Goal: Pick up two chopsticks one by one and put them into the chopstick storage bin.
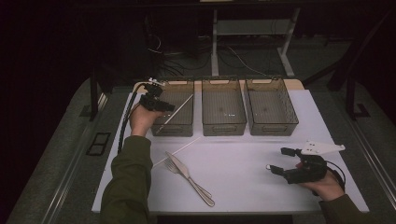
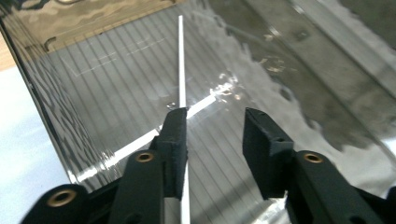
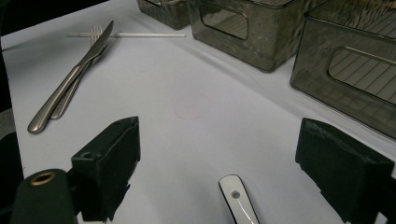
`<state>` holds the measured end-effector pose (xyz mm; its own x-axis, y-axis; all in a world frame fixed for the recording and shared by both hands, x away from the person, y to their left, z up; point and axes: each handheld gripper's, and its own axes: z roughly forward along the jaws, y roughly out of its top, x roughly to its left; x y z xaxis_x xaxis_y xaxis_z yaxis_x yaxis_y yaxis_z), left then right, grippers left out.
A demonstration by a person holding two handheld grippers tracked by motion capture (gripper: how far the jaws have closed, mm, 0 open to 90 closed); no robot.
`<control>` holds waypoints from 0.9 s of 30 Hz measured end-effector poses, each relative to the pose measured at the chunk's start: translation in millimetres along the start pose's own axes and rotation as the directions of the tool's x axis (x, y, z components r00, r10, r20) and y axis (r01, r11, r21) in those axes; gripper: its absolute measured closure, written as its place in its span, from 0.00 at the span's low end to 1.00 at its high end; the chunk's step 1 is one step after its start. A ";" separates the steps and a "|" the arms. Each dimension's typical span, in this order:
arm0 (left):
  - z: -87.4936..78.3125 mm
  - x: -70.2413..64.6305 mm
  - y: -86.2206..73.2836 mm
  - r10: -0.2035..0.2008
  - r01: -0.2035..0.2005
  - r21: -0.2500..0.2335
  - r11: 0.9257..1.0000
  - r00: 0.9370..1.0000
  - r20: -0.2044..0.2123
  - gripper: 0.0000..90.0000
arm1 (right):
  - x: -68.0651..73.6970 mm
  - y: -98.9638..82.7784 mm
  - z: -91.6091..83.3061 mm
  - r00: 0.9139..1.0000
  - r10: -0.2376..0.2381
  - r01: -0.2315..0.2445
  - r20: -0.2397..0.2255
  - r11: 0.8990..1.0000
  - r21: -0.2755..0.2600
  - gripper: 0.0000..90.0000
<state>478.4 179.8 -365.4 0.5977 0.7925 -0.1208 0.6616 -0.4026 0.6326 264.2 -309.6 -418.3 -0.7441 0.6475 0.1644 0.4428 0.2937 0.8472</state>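
Note:
My left gripper (image 1: 168,107) hovers over the left smoky bin (image 1: 173,127), a hand holding it. A thin white stick (image 1: 180,109) slants inside that bin. In the left gripper view the stick (image 2: 181,60) runs along the inner face of the left pad (image 2: 175,135). The other pad stands clear of it, so the left gripper (image 2: 215,119) is open. My right gripper (image 1: 276,160) rests low at the table's right, wide open (image 3: 219,135). A glossy white handle end (image 3: 238,200) with a small hole lies on the mat between its jaws, untouched.
A second white stick (image 1: 180,150) lies on the white mat (image 1: 243,172) in front of the left bin. A knife (image 1: 184,170) and fork (image 1: 173,166) lie crossed near it. The middle bin (image 1: 224,127) and right bin (image 1: 273,128) stand along the back.

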 end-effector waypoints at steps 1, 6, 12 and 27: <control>-4.0 -0.9 -0.8 0.019 -0.019 -0.013 1.000 1.000 0.002 0.63 | 0.1 -0.1 0.1 1.000 0.000 0.000 0.000 1.000 0.001 0.15; -24.6 -7.6 -10.6 0.032 -0.030 -0.070 0.997 0.999 0.026 0.56 | 0.6 -0.1 0.7 1.000 -0.003 0.003 0.000 1.000 0.002 0.15; -44.3 -17.4 -25.6 0.090 -0.087 -0.086 0.993 0.995 0.033 0.52 | 0.8 -0.4 1.3 1.000 -0.001 0.001 0.000 1.000 0.005 0.15; -70.3 -40.7 -78.9 0.144 -0.137 -0.125 0.983 0.989 0.047 0.47 | 0.6 -0.8 1.4 1.000 0.005 -0.005 0.000 1.000 0.008 0.15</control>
<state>370.1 211.5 -356.7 0.7072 0.7040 -0.0645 0.5115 -0.4466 0.7341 264.1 -308.4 -419.5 -0.7417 0.6493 0.1684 0.4504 0.2961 0.8423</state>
